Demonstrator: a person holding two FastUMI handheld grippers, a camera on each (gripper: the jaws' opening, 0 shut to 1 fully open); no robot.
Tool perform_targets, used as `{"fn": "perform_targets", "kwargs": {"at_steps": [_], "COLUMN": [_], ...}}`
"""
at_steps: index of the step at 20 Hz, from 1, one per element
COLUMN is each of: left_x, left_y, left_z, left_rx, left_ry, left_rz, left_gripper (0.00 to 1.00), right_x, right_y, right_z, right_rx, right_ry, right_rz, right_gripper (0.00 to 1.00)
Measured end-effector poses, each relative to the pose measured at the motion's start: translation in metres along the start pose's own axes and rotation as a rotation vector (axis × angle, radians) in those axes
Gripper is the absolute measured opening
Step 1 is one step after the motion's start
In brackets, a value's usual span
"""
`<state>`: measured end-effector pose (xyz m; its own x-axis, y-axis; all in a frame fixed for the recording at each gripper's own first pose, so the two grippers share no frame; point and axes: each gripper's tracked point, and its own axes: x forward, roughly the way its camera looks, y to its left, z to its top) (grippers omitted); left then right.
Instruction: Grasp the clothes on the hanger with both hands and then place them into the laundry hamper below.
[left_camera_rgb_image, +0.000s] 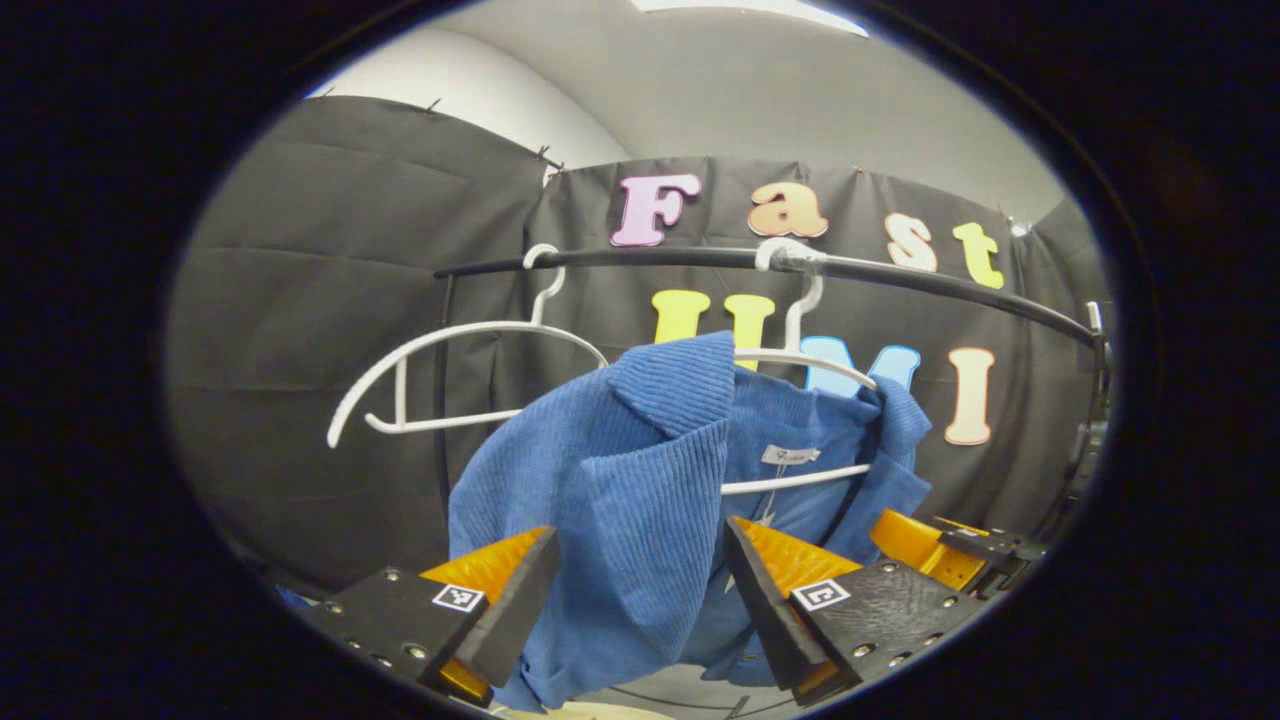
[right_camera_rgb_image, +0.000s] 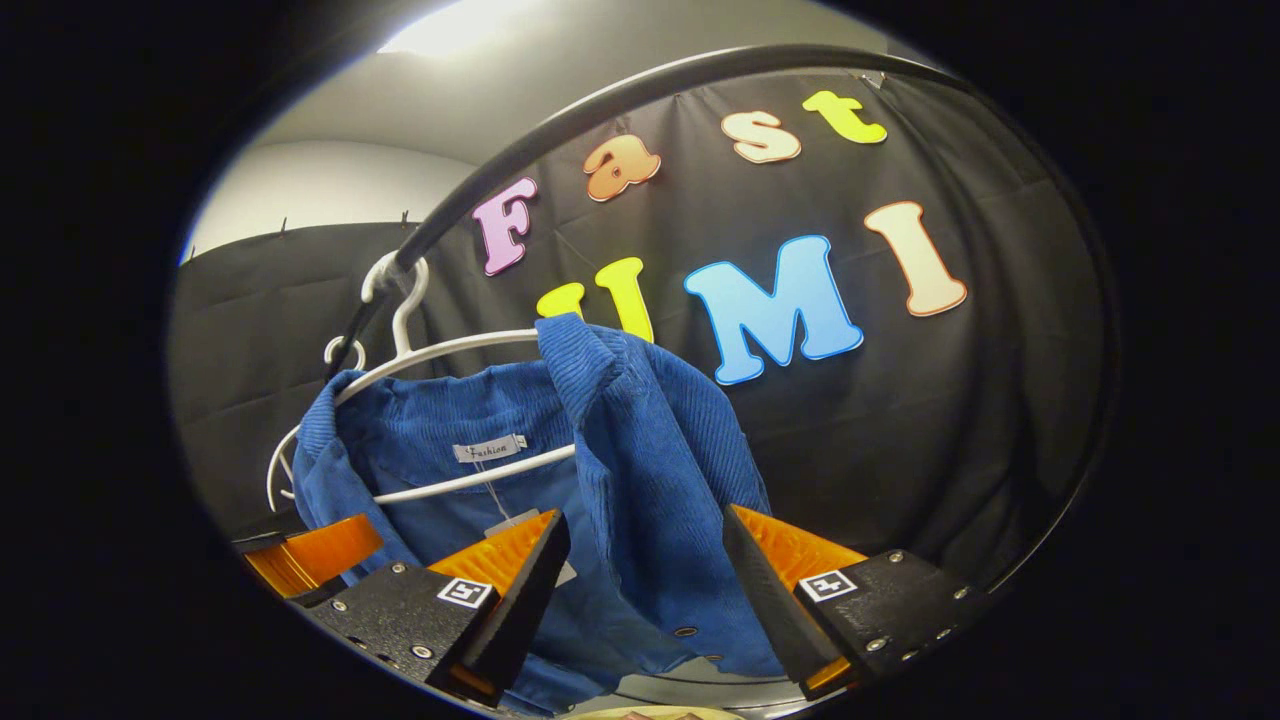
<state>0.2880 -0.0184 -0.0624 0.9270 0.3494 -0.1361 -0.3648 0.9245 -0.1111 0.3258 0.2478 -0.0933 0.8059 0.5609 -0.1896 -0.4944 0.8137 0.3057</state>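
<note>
Step in hand: the approach to the grasp, I'd judge; both grippers sit at the blue corduroy jacket but neither pinches it yet.
Jacket: it hangs on a white hanger hooked over the black rail, centre of the left gripper view; one shoulder looks partly slipped off the hanger arm.
Left gripper: spread wide at the bottom of its view, a front panel of the jacket drooping between its fingers; whether cloth touches a pad is hard to tell.
Right gripper: likewise open, straddling the other front panel at the bottom centre of its own view.
Other hanger: an empty white hanger hangs at left of the left gripper view.
Next move: each gripper needs to close on its fold of cloth, then lift or tug the collar clear of the hanger before lowering.
Hard to make out: the hamper itself; a pale sliver at the bottom edge of each view might be its rim, but I can't say. The jacket's hem is cut off.
</note>
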Motion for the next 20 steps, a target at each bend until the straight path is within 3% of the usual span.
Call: {"fn": "perform_targets", "kwargs": {"at_steps": [3, 4, 5, 6, 11, 16, 20], "left_x": [0.014, 0.02, 0.025, 0.029, 0.038, 0.03, 0.043], "left_y": [0.008, 0.007, 0.006, 0.007, 0.009, -0.004, 0.014], "left_z": [-0.011, -0.013, -0.016, -0.021, -0.019, -0.02, -0.017], "left_rx": [-0.072, -0.097, -0.108, -0.104, -0.094, -0.063, -0.011], "left_ry": [0.009, 0.002, 0.005, 0.015, 0.0, -0.008, 0.0], "left_rz": [0.057, 0.061, 0.065, 0.072, 0.082, 0.059, 0.134], "left_gripper": [0.94, 0.94, 0.94, 0.94, 0.94, 0.94, 0.89], "right_x": [0.022, 0.029, 0.033, 0.037, 0.048, 0.047, 0.055], "right_y": [-0.004, -0.007, -0.009, -0.01, -0.002, -0.002, 0.0], "right_z": [-0.009, -0.013, -0.019, -0.021, -0.023, -0.027, -0.027], "right_rx": [-0.023, -0.038, -0.051, -0.056, -0.069, -0.079, -0.132], "right_ry": [-0.002, -0.003, 0.001, 0.004, -0.009, -0.017, -0.005], "right_rz": [-0.027, -0.037, -0.048, -0.052, -0.032, -0.038, -0.016], "right_gripper": [0.91, 0.95, 0.91, 0.95, 0.94, 0.82, 0.7]}}
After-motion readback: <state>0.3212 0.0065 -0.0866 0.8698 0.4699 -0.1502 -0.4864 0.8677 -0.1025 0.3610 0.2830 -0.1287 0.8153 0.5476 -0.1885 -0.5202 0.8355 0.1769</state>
